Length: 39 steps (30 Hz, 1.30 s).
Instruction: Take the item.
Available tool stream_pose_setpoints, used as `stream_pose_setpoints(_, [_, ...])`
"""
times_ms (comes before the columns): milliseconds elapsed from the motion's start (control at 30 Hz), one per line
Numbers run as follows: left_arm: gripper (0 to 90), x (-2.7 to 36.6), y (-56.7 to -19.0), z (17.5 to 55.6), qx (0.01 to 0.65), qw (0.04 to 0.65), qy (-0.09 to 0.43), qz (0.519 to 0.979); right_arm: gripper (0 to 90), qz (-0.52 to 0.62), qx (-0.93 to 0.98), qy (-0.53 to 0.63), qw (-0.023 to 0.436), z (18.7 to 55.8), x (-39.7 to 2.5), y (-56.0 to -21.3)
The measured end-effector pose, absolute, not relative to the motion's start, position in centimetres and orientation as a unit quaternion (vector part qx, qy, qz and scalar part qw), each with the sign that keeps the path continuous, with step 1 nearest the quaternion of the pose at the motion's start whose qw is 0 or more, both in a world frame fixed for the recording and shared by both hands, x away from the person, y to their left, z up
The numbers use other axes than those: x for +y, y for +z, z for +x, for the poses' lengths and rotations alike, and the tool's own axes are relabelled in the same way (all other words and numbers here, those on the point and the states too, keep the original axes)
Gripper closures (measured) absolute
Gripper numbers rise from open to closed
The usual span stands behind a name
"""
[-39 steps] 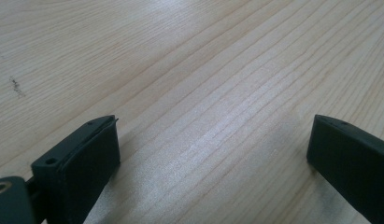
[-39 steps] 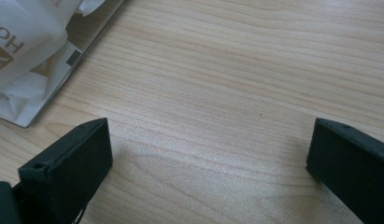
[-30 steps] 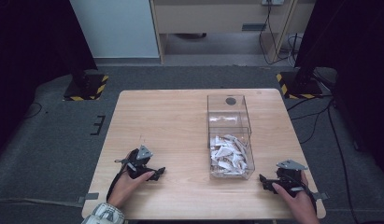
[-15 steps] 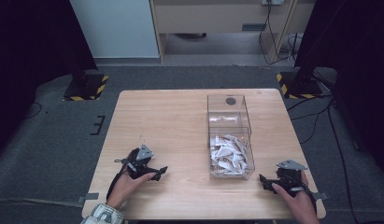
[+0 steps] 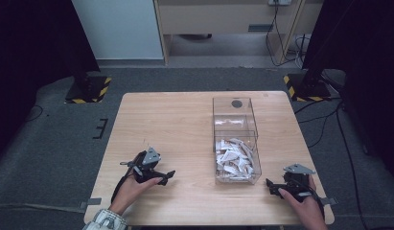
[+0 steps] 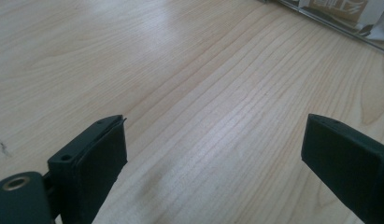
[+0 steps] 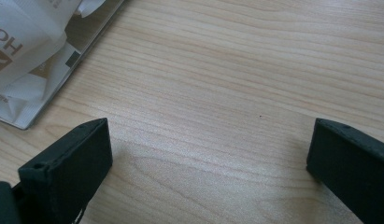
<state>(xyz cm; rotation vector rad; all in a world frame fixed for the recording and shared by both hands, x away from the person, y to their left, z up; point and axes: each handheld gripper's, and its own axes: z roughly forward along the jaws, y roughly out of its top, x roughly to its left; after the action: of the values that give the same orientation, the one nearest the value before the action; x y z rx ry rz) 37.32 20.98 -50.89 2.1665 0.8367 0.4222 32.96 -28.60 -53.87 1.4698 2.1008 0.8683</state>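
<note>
Both tongs sit low on the near part of the desk [image 5: 185,120], w/ the clear plastic box [image 5: 235,141] as the landmark between them. Left tongs [image 5: 167,176] are near-left of the box, well apart from it, jaws spread wide w/ bare wood between them in the left gripper view [image 6: 213,154], nothing pinched. Right tongs [image 5: 271,184] are just near-right of the box's front corner, close but not touching, jaws also spread, nothing in them [image 7: 208,158]. Right gripper view has the box's corner and printed white packets [image 7: 26,51] at upper left.

Box is long, 2 compartments: near one is full of white sachets [image 5: 234,160], far one looks empty afaict. Beyond the box's far end there's a dark round spot [image 5: 237,103] on the desk, can't tell what it is. Past the desk, grey carpet [image 5: 55,139] and yellow-black striped stand bases [image 5: 89,90].
</note>
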Motion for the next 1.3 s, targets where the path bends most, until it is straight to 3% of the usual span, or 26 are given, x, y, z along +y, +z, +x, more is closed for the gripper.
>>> stream_pose_setpoints(1300, [5.4,13.9,-44.6,40.0,0.256,0.403,0.158,0.864,0.6,0.532,0.757,0.313,0.217,32.9,-28.6,-53.9])
